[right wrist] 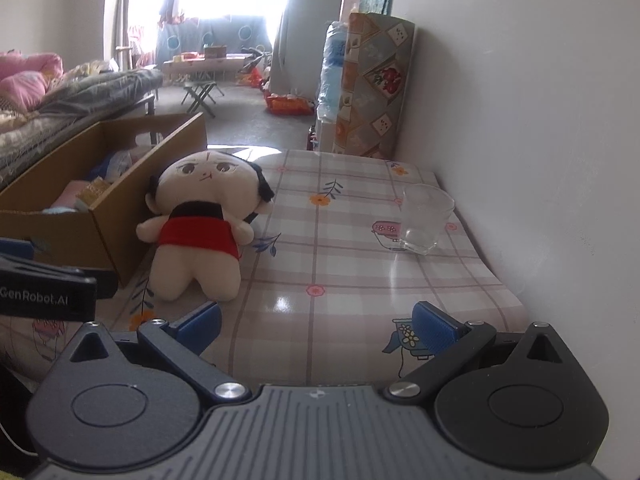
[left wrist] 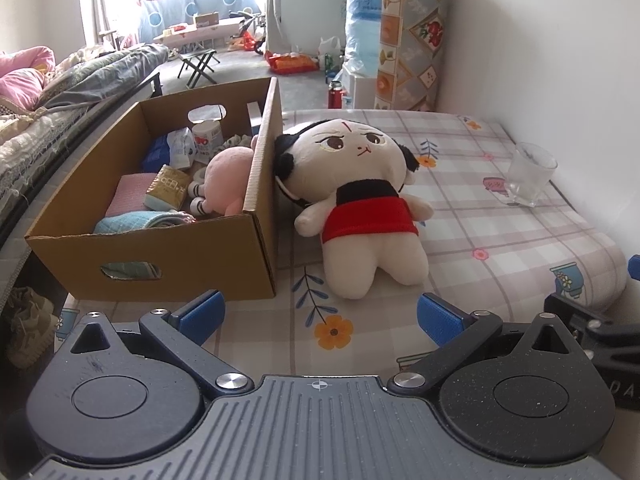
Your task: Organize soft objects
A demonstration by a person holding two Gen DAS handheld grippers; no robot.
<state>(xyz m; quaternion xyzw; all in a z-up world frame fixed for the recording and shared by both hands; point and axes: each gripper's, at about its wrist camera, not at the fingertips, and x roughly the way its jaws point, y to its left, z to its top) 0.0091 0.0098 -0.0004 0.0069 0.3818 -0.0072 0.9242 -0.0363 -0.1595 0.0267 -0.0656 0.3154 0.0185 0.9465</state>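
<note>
A cream plush doll [left wrist: 360, 200] with black hair and a red skirt lies on its back on the checked tablecloth, its head against the cardboard box [left wrist: 256, 248]; it also shows in the right wrist view [right wrist: 200, 224]. The box [right wrist: 104, 232] holds a pink plush [left wrist: 228, 176], folded cloths and packets. My left gripper [left wrist: 320, 316] is open and empty, just short of the doll's feet. My right gripper [right wrist: 318, 328] is open and empty over the cloth, to the right of the doll.
A clear glass cup [left wrist: 530, 176] stands near the wall on the right; it also shows in the right wrist view [right wrist: 426, 218]. The table [left wrist: 520, 240] ends at a white wall on the right. A bed [left wrist: 60, 92] lies left of the box.
</note>
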